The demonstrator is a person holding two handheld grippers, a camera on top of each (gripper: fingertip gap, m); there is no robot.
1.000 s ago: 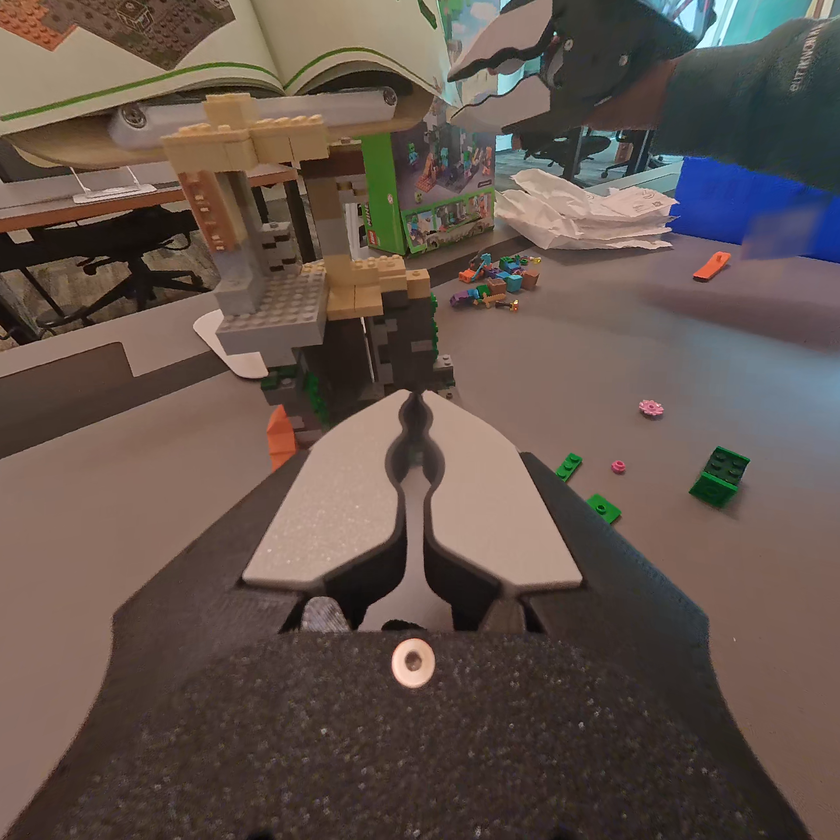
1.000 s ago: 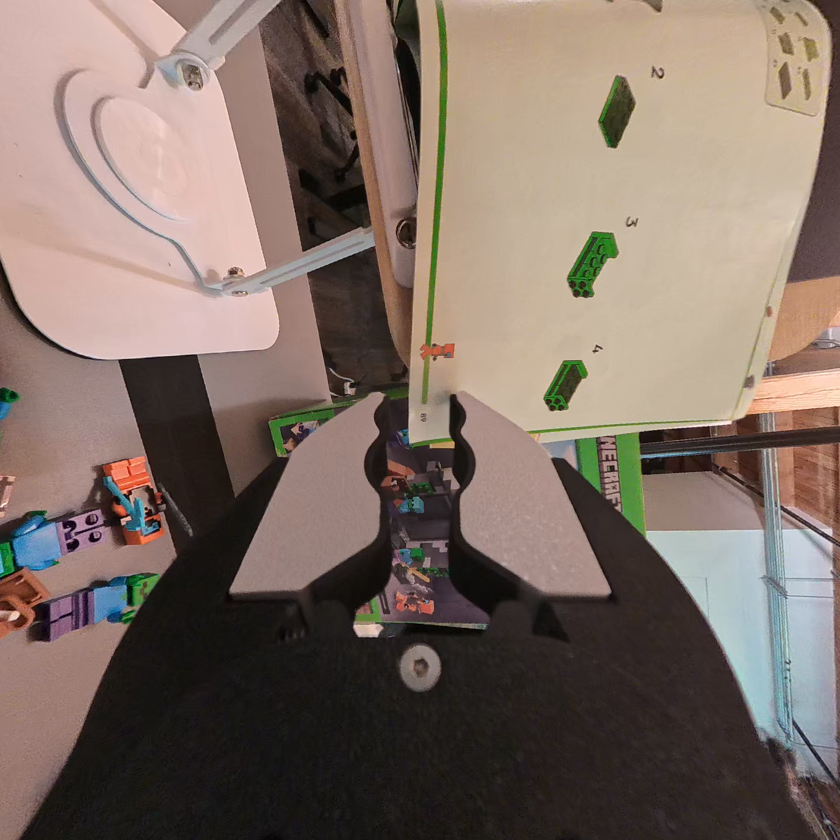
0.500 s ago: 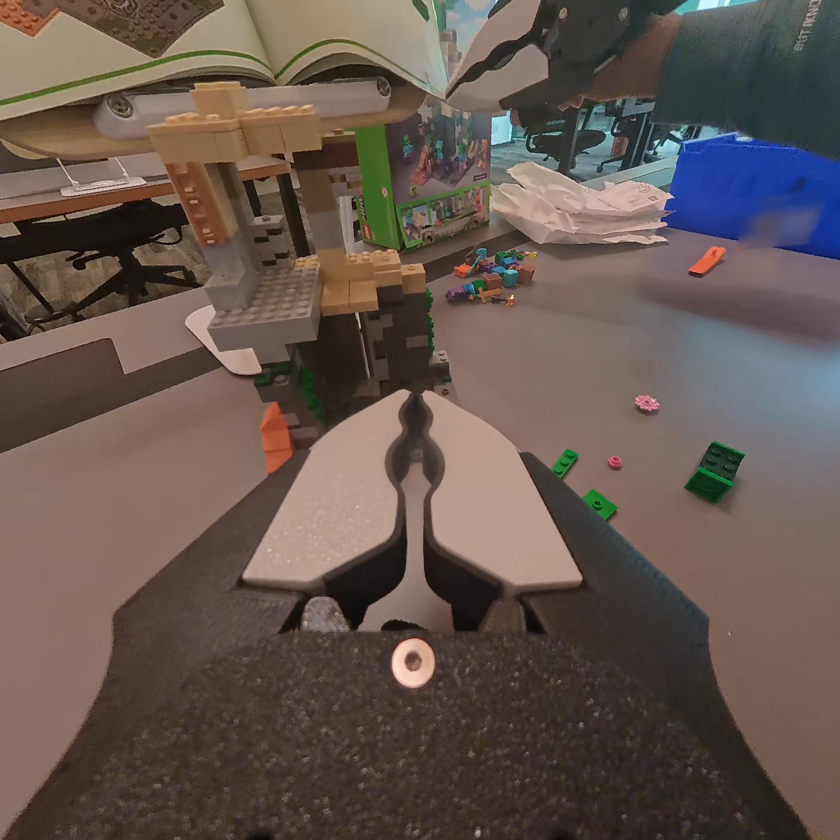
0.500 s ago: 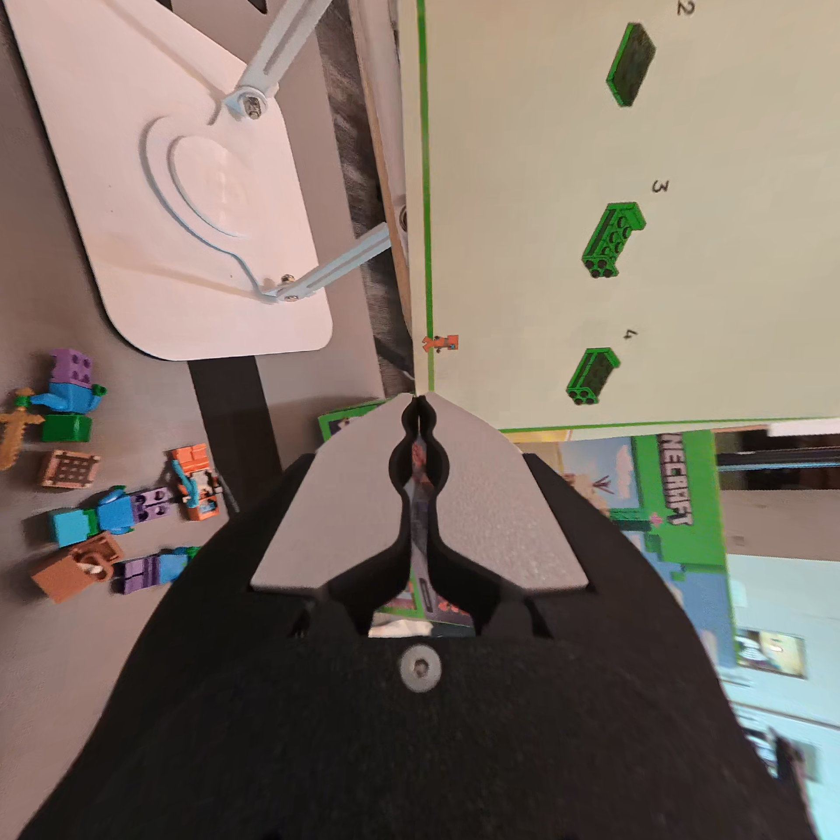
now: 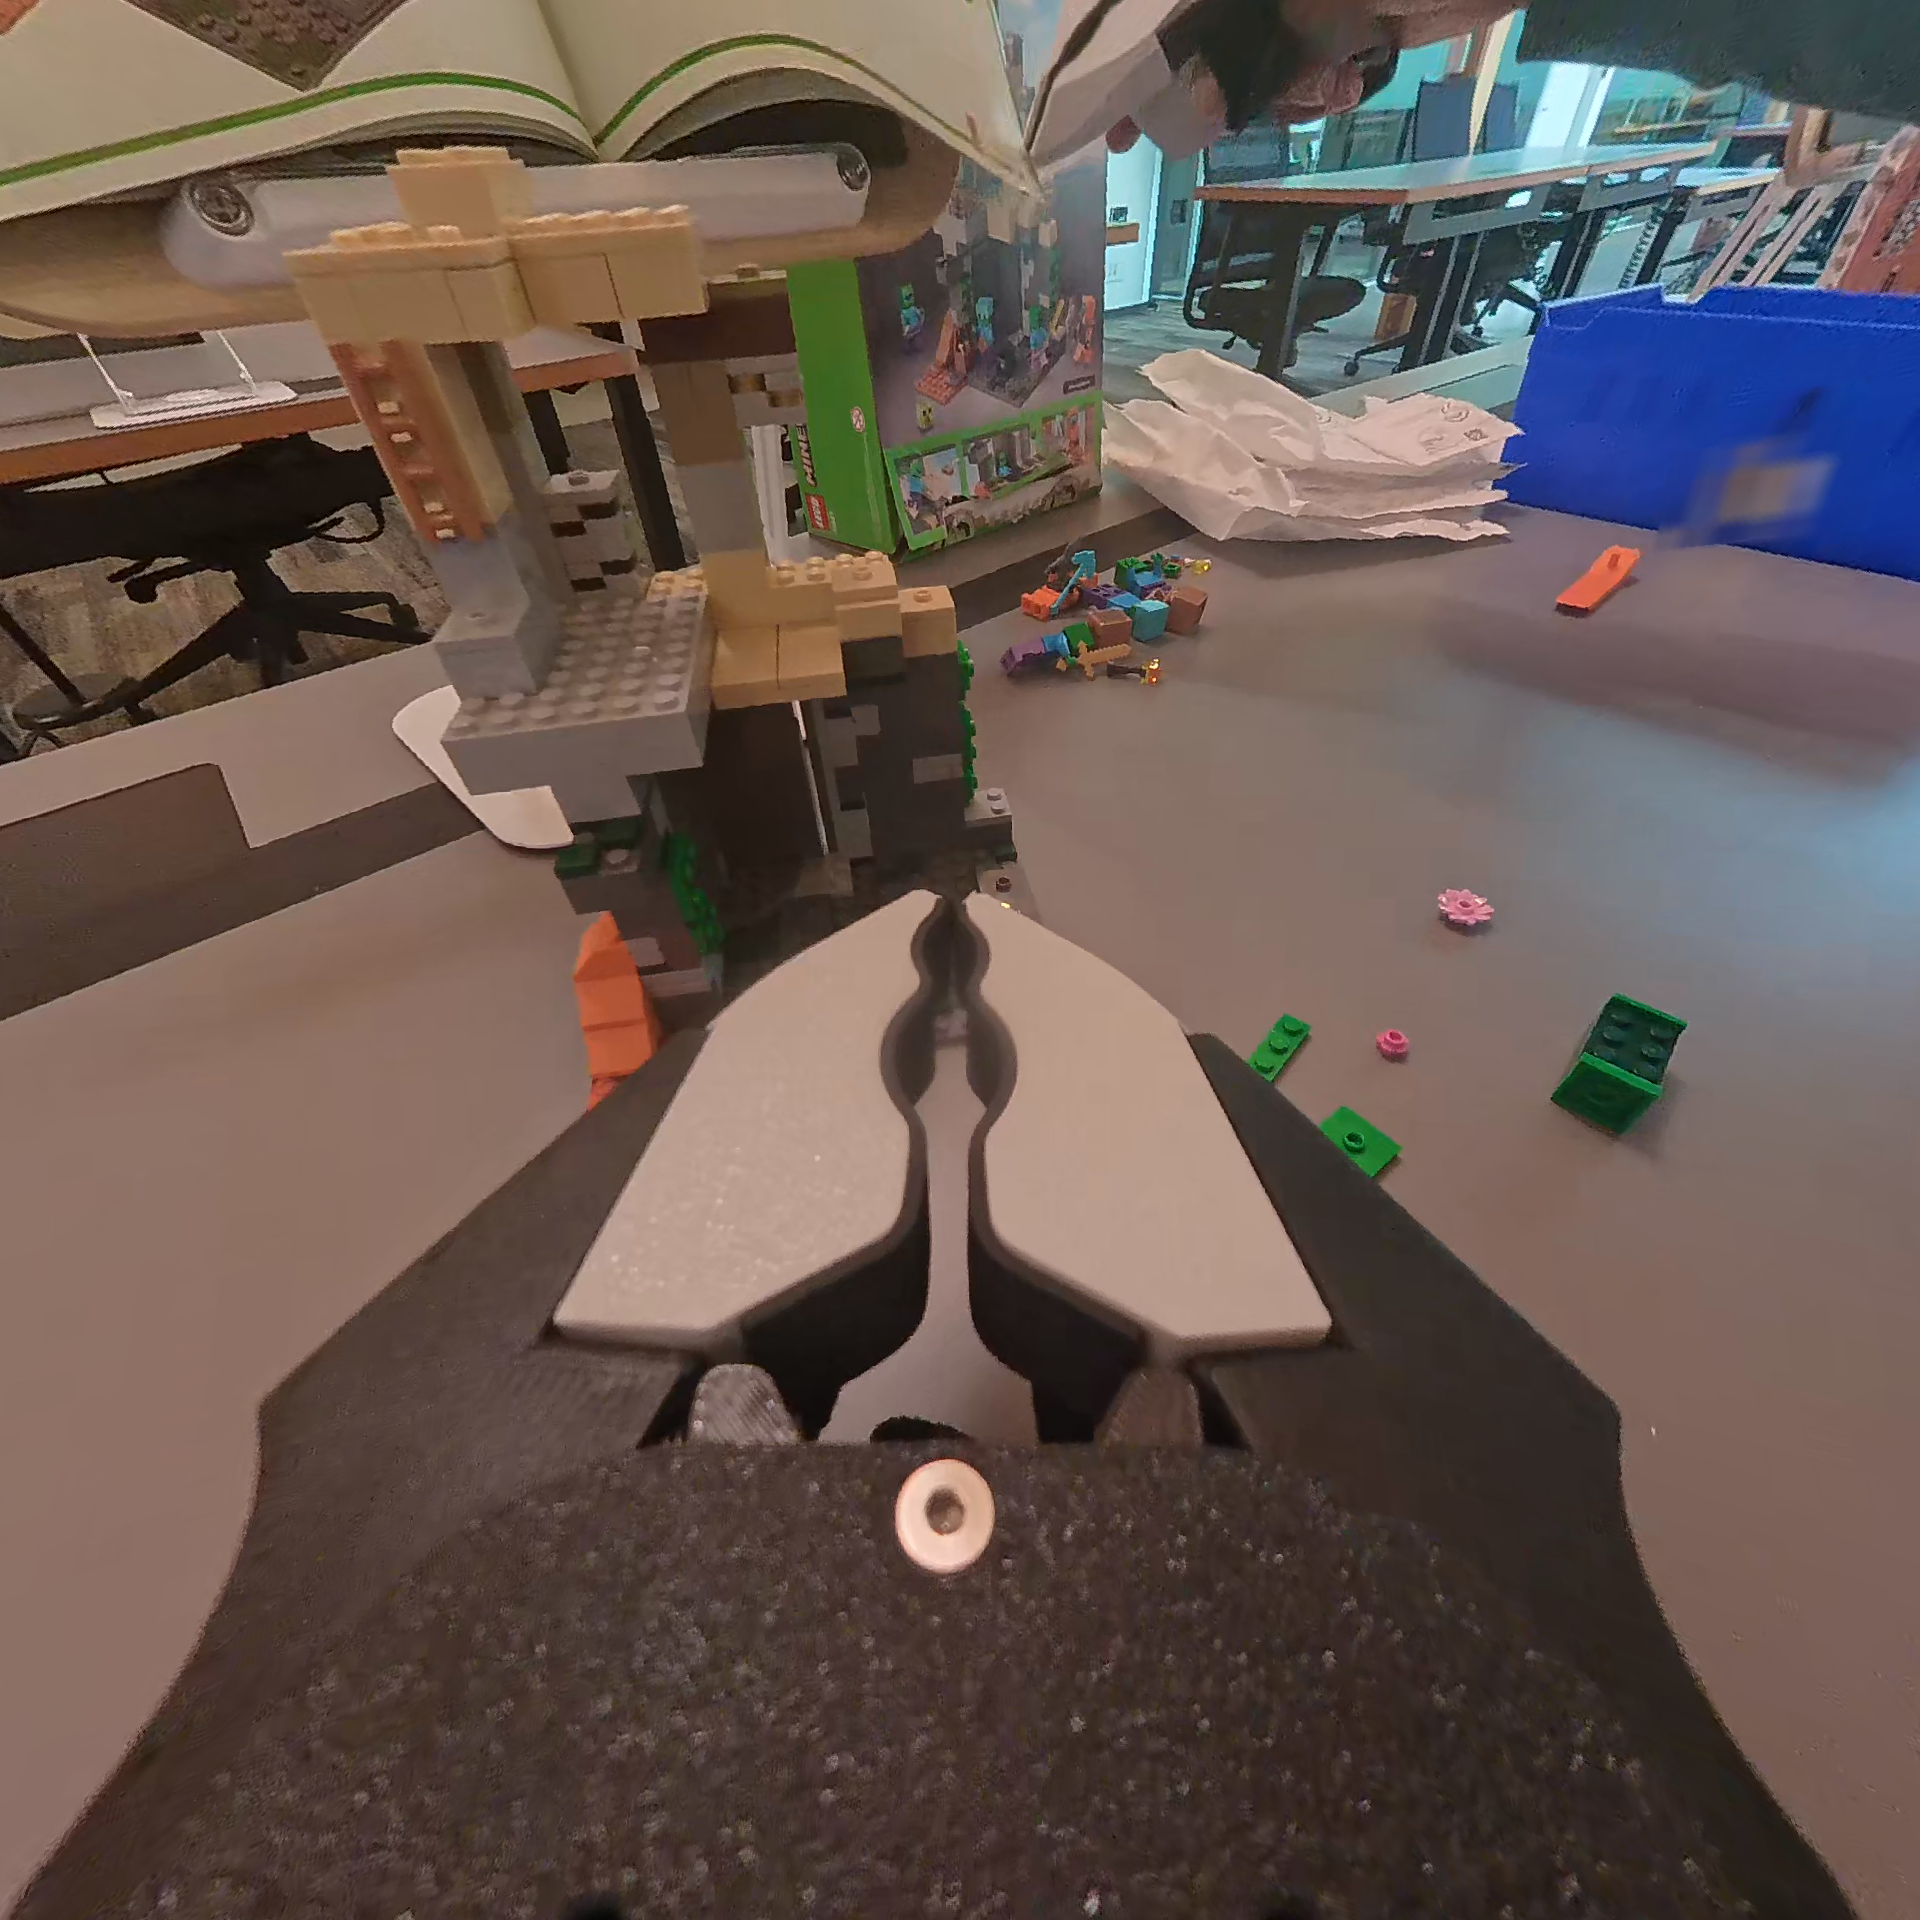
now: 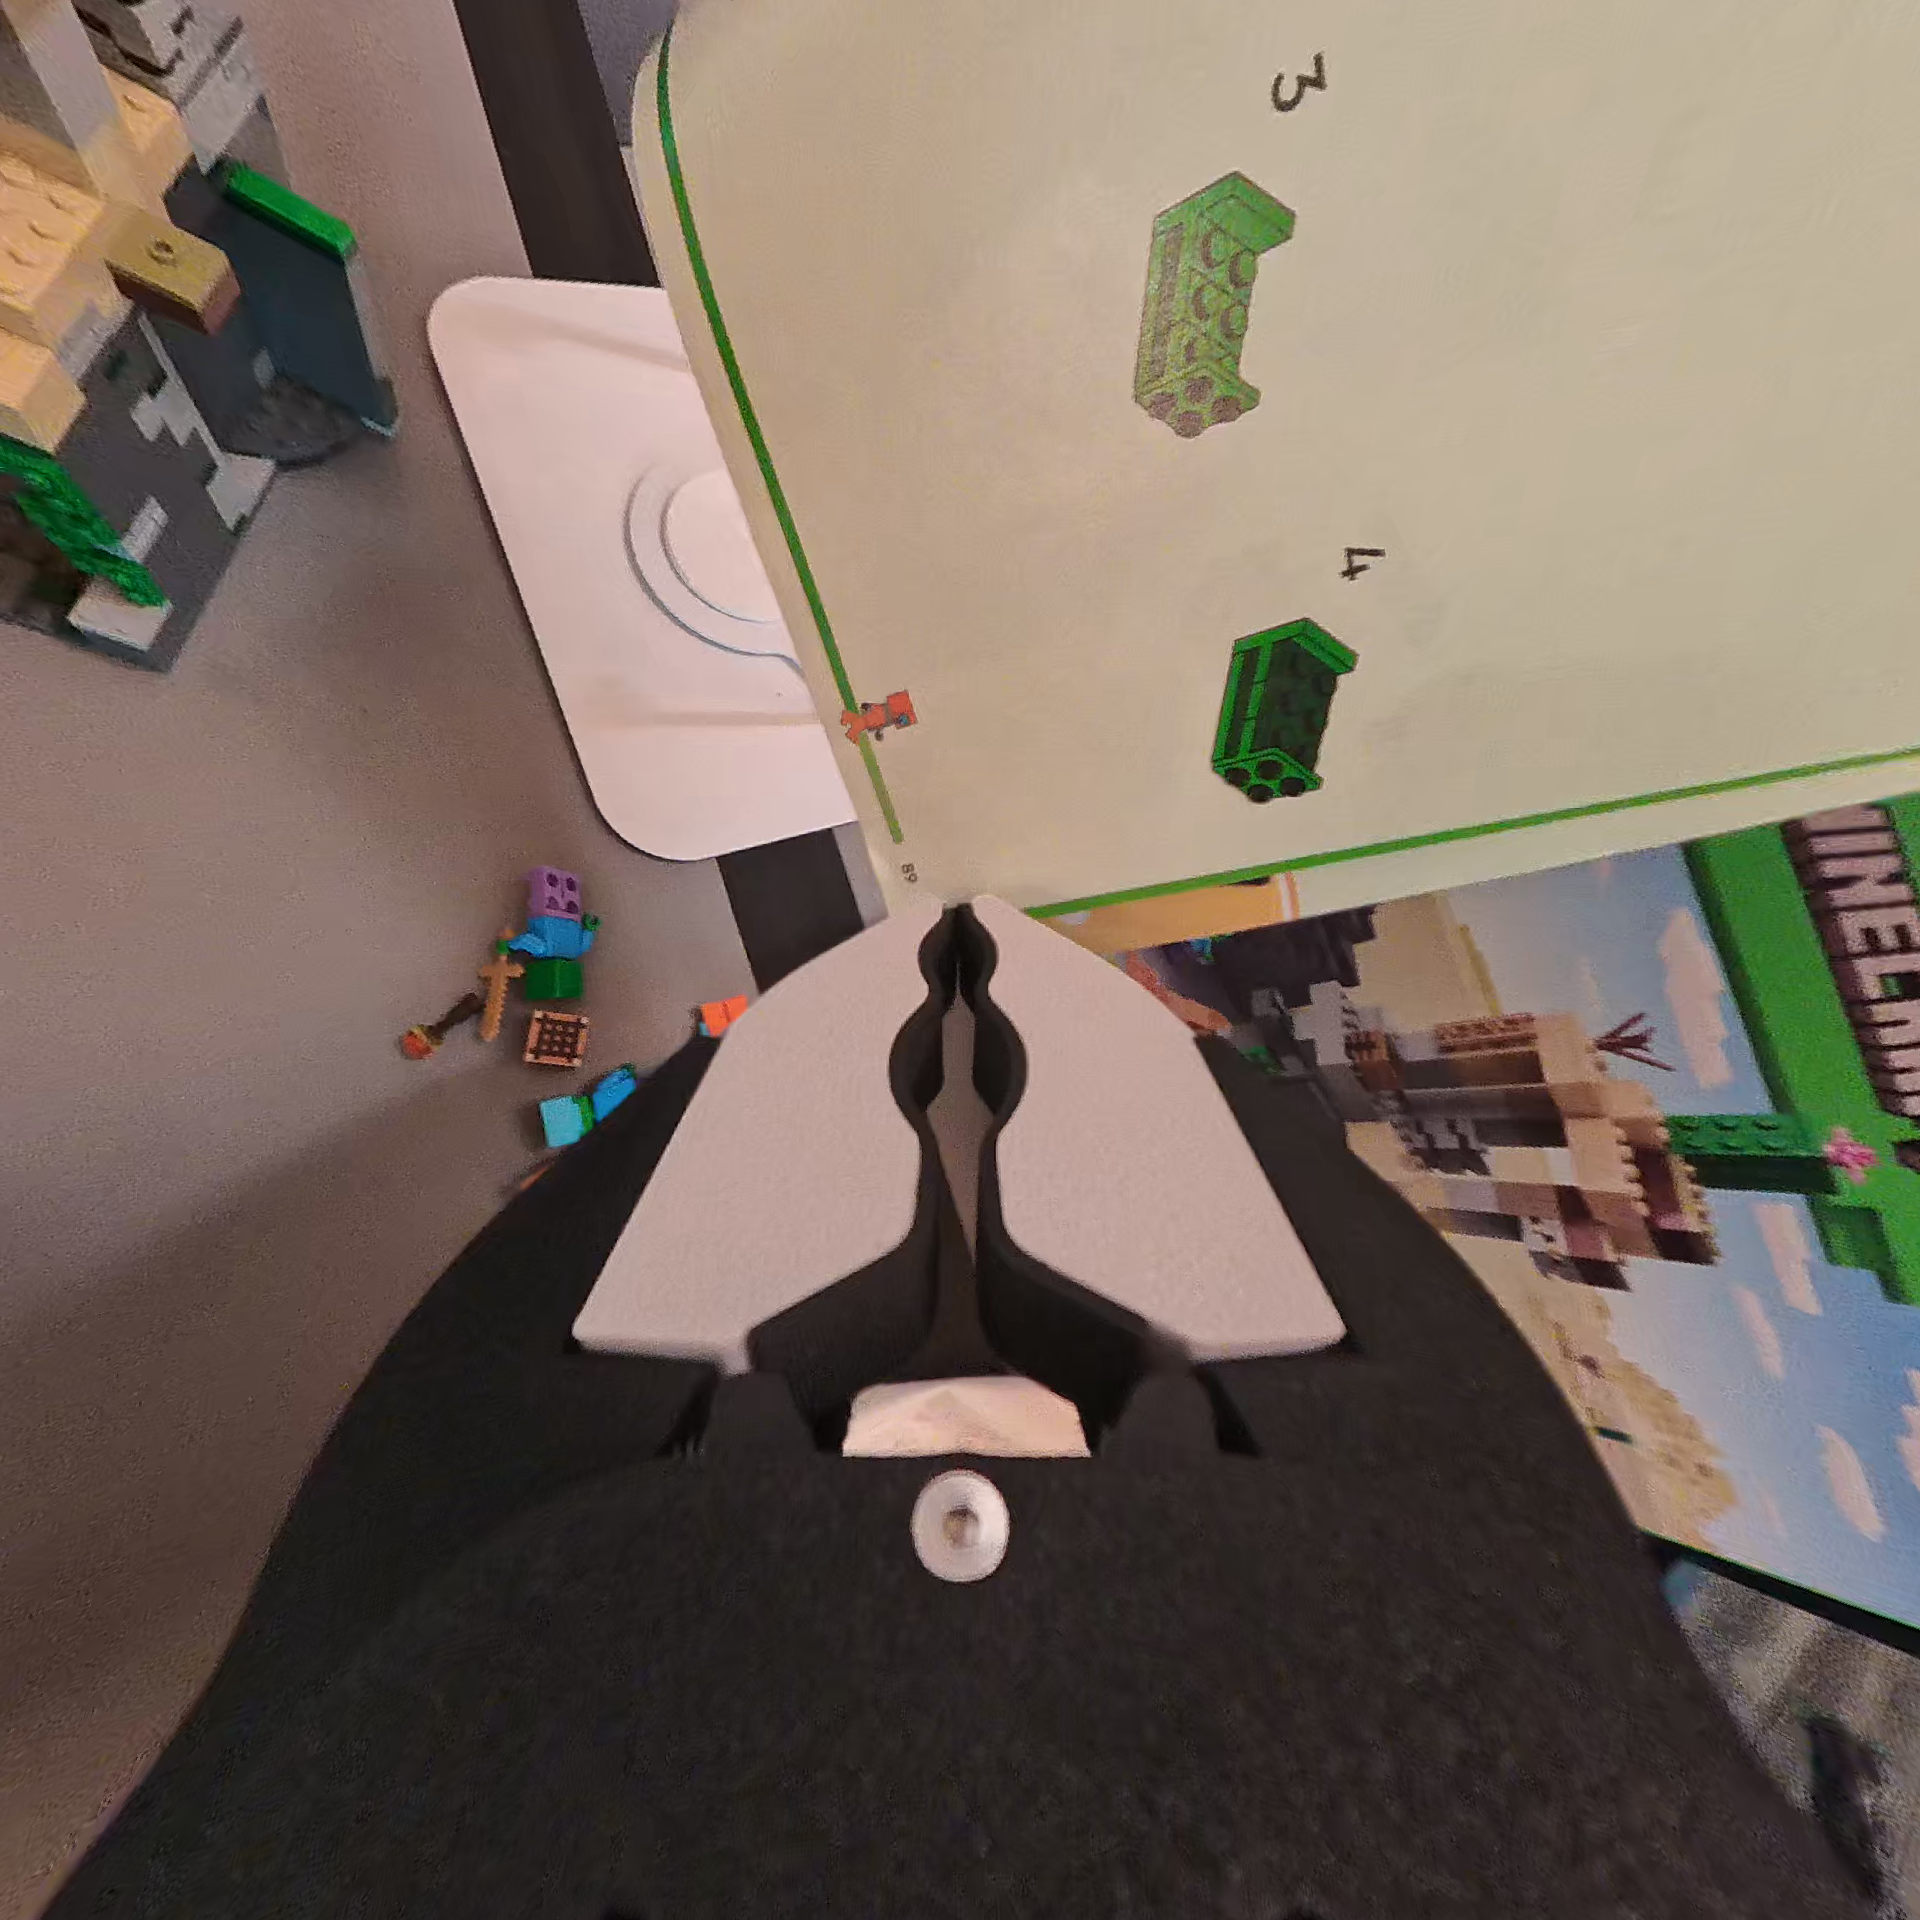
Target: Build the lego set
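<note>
Right tongs [image 6: 958, 914], gaping a second ago, now pinched on instruction page [image 6: 1351, 416] corner above model [image 5: 707, 665]; left tongs [image 5: 951, 914] closed, empty. Step: page turn; next likely green bricks [image 5: 1621, 1060].

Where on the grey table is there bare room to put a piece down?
Bare grey tabletop left of the tan-and-grey brick tower; another stretch between the small pink flower piece and orange flat tool. Crowded by the loose green bricks.

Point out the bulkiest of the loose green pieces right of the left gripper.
The dark green brick, farthest right: thick and tilted, while the other two lie thin and flat.
</note>
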